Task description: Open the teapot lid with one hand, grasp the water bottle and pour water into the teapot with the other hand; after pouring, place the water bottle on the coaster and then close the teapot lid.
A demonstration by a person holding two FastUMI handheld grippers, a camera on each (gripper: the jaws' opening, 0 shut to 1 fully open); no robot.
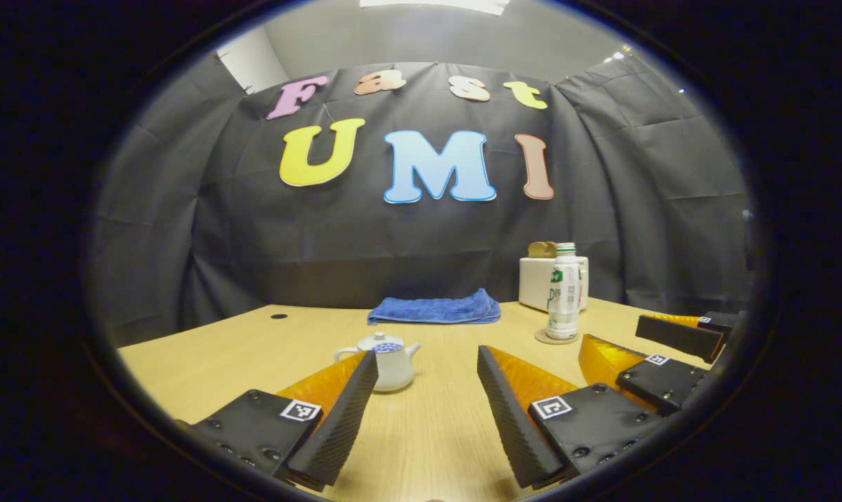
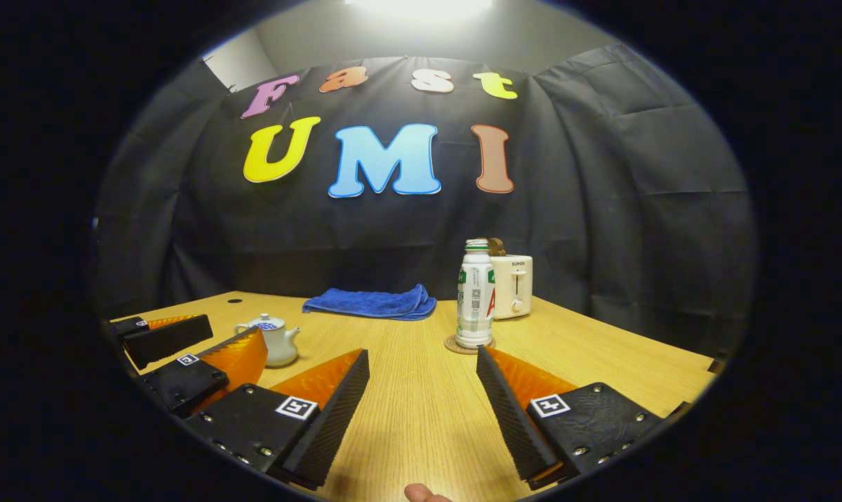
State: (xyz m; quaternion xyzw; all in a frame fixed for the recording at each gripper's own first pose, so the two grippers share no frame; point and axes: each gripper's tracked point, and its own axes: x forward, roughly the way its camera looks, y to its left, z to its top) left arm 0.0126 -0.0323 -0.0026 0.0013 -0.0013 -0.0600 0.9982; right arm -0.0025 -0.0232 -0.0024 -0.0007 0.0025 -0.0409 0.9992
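Wooden tabletop [image 2: 407,418], lidded teapot [image 1: 389,362] partly hidden behind left claw [image 1: 427,411], water bottle [image 2: 475,296] on coaster [image 2: 452,346] (label print unreadable), right claw [image 2: 423,411], both claws spread wide, holding nothing.

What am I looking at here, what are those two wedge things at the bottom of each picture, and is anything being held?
A person holds two hand-held two-finger grippers, each with a camera looking forward along its own fingers. The wedges at the bottom are those fingers.

In the left gripper view, the left gripper is open and empty, pointing at a small white ceramic teapot with its lid on. The right gripper shows at the side.

In the right gripper view, the right gripper is open and empty too, facing a white plastic water bottle standing on a round brown coaster.

All this sits on a light wooden table, with a folded blue towel and a cream toaster at the back. Nothing is held yet.
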